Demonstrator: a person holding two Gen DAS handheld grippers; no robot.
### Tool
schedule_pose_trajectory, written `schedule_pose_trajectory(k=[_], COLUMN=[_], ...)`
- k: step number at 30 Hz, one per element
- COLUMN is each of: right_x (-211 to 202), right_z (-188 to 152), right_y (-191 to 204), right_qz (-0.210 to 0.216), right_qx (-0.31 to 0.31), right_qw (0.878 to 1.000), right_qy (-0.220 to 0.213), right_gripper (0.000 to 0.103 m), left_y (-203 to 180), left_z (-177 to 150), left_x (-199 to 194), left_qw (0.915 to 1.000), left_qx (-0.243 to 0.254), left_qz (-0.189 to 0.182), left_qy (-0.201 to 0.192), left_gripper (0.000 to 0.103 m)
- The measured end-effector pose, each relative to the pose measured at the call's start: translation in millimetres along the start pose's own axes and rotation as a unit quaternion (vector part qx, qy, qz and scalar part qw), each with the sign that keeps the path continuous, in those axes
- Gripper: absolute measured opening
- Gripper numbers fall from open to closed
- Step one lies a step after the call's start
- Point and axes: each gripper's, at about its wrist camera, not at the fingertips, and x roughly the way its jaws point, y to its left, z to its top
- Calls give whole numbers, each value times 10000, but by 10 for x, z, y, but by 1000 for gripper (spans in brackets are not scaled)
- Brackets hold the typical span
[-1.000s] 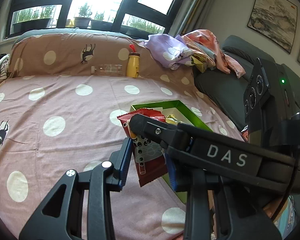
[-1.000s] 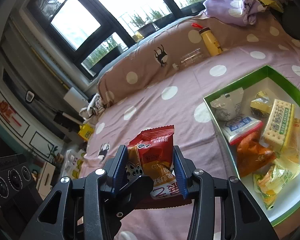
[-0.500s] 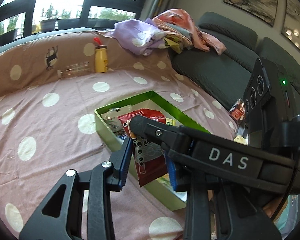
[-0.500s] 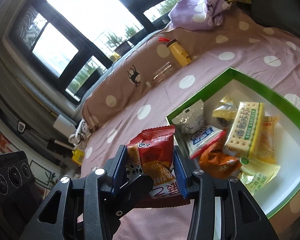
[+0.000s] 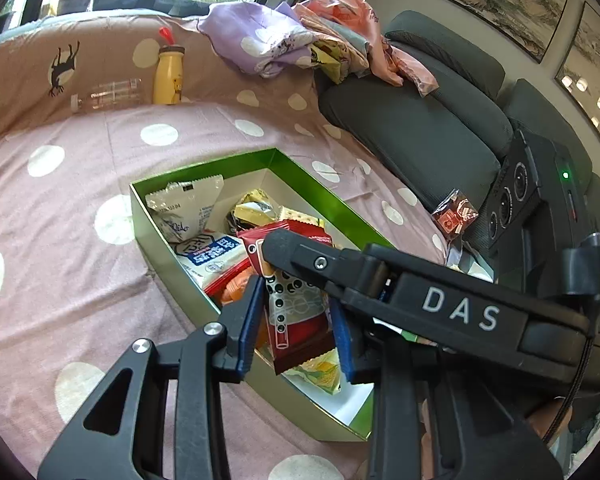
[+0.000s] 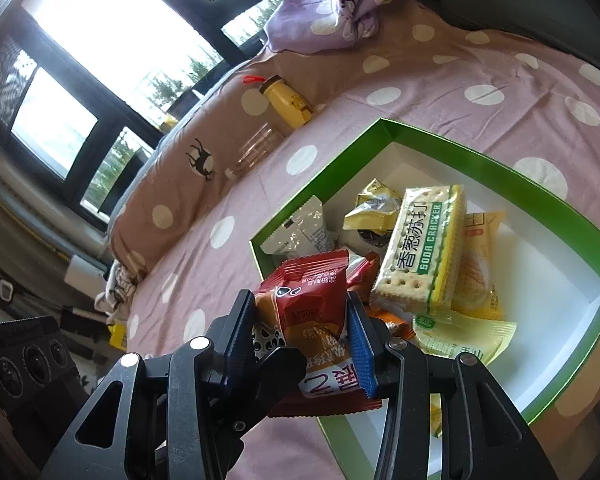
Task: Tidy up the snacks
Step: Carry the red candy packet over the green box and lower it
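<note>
A red snack packet point(image 5: 296, 300) point(image 6: 312, 320) is held between both grippers, just above the near end of a green box point(image 5: 164, 256) point(image 6: 496, 164). My left gripper point(image 5: 296, 322) and my right gripper point(image 6: 300, 340) are each shut on the packet from opposite sides. The right gripper's body crosses the left wrist view in front of the packet. The box holds several snacks, among them a soda cracker pack point(image 6: 424, 248) and a white pouch point(image 5: 184, 208).
The box lies on a pink dotted bedspread point(image 5: 60, 240). A yellow bottle point(image 5: 168, 76) and a clear bottle point(image 5: 108, 92) lie against the headboard. Piled clothes point(image 5: 300, 40) and a dark sofa point(image 5: 440, 120) are to the right. A small red packet point(image 5: 454, 216) lies by the sofa.
Both grippers have carried the red packet toward the green box, and it now hangs over the box's near end. The grip on it has not changed.
</note>
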Motion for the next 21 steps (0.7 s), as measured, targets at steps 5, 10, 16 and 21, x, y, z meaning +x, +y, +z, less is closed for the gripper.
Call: schedule_pose_trajectory(k=[5,10,16,21], right_x=[54,131,184,238], right_z=[4,1,11,22], right_y=[-86,-126,-173,-222], right_qz=[-96,-167,-225,-356], right_qx=[106,173,246,326], right_qw=[9998,9994,9989,9979], right_qy=[106,230,327,421], right_gripper=[47,47,47,47], left_y=[17,45,67,92], left_z=[-16,-34,-60,-80], left_x=[85,159,223,289], left_qw=[9999,9996,9992,9988], left_qx=[-98,-190,-304,-386], left_qz=[-38,-12,-13,4], left_qy=[114,198,244,310], left_gripper=[31,31,31,31])
